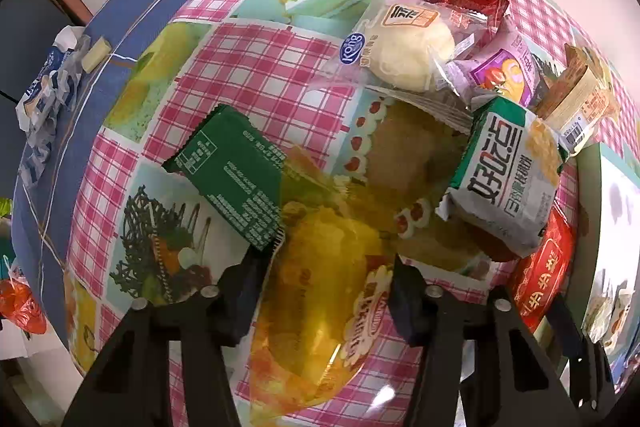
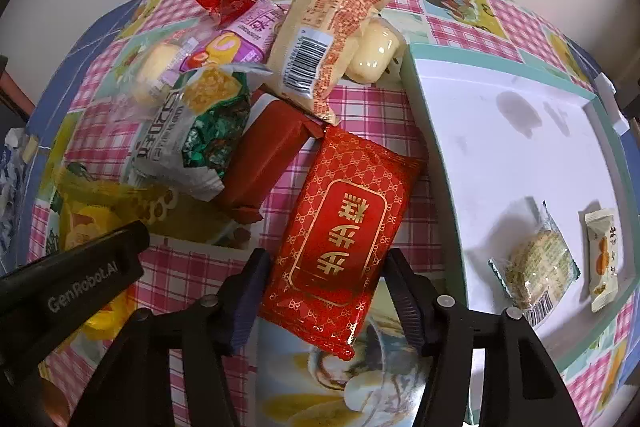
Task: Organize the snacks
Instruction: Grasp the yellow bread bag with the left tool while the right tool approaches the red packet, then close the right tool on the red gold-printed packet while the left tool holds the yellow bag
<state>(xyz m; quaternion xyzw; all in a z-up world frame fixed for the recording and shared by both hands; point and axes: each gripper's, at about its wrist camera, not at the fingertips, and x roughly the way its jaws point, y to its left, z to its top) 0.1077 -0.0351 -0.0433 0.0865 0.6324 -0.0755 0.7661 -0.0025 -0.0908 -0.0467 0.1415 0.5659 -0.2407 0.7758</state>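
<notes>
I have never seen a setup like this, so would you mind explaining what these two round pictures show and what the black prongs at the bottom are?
There is no robot: a person holds a two-finger gripper in each hand, and each has a fisheye camera that looks along its fingers, hence the round pictures. The black prongs are those fingers.

In the left view, the left gripper straddles a yellow transparent snack bag on the checked tablecloth; whether the pads press it is unclear.

In the right view, the right gripper straddles a red packet with gold lettering, with a gap visible at one finger. More snacks are piled behind it. The white tray beside it holds two small packets.
</notes>
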